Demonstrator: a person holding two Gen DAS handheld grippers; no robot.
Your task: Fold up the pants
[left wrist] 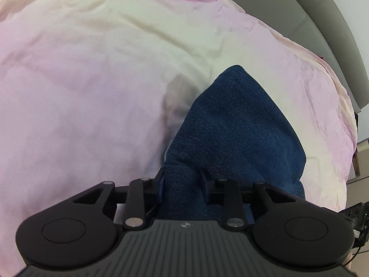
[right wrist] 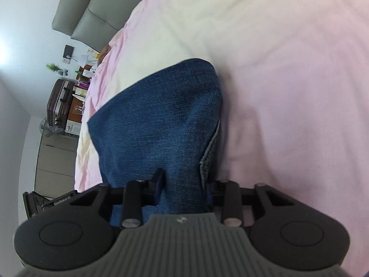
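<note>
Dark blue denim pants (left wrist: 237, 129) lie on a pink and cream bed sheet (left wrist: 92, 80). In the left wrist view my left gripper (left wrist: 183, 185) is shut on a bunched edge of the pants, the cloth pinched between both pads. In the right wrist view the same pants (right wrist: 161, 115) stretch away from my right gripper (right wrist: 184, 184), which is shut on the near edge of the denim beside a stitched seam (right wrist: 208, 147). The cloth rises slightly from the sheet near both grippers. The far end of the pants rests flat on the bed.
A grey padded headboard (right wrist: 92, 11) stands behind the bed. A maroon suitcase (right wrist: 58, 102), a small fan (right wrist: 47, 127), a potted plant (right wrist: 55, 68) and cluttered furniture stand beside the bed at left in the right wrist view. The sheet edge (left wrist: 346, 124) drops off at right.
</note>
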